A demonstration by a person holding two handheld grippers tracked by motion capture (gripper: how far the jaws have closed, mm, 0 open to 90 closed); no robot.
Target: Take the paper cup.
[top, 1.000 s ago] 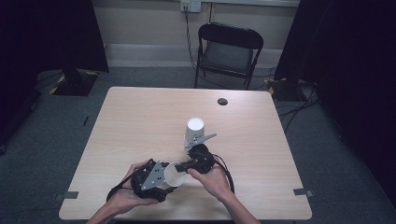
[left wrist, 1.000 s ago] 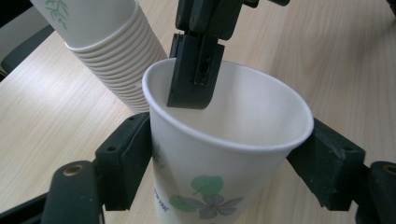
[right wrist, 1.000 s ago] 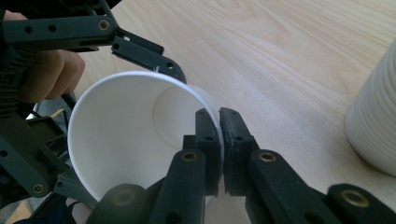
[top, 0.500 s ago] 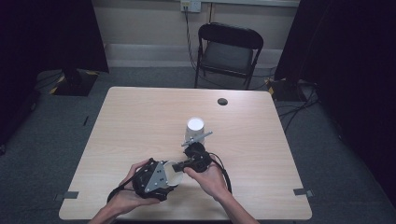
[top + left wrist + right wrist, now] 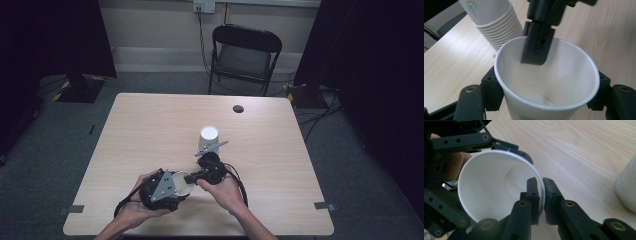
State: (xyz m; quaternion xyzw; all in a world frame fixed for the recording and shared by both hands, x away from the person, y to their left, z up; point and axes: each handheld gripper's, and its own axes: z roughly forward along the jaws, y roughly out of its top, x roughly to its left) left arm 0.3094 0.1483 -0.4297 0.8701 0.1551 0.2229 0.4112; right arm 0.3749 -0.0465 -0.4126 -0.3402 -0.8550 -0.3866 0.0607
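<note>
Hand-held gripper, left (image 5: 176, 189): your jaws have just been closing, and in the left gripper view they now press both sides of the paper cup (image 5: 546, 82), one pad on each flank below the rim. Status: clamped on the cup body, cup tipped with its mouth toward your other hand.

Hand-held gripper, right (image 5: 541, 192): jaws have just eased apart a little from a tight pinch; in the right gripper view the cup's rim wall sits between the two pads, one pad inside the mouth, one outside. Status: nearly closed, pinching the rim, though the pressure looks lighter.

Paper cup, single: low over the near part of the table (image 5: 150, 130), between your two hands, borne by both grippers at once. A second ago the left jaws stood wider around it; now they carry it.

Stack of paper cups (image 5: 207, 140): upside down on the table, just beyond the right gripper, apart from the held cup.

Small dark disc (image 5: 238, 108): far side of the table, well apart.

Reading: the hold appears to be passing from right to left. Expect the right pinch to come off the rim next; watch that the left squeeze does not buckle the thin wall.
</note>
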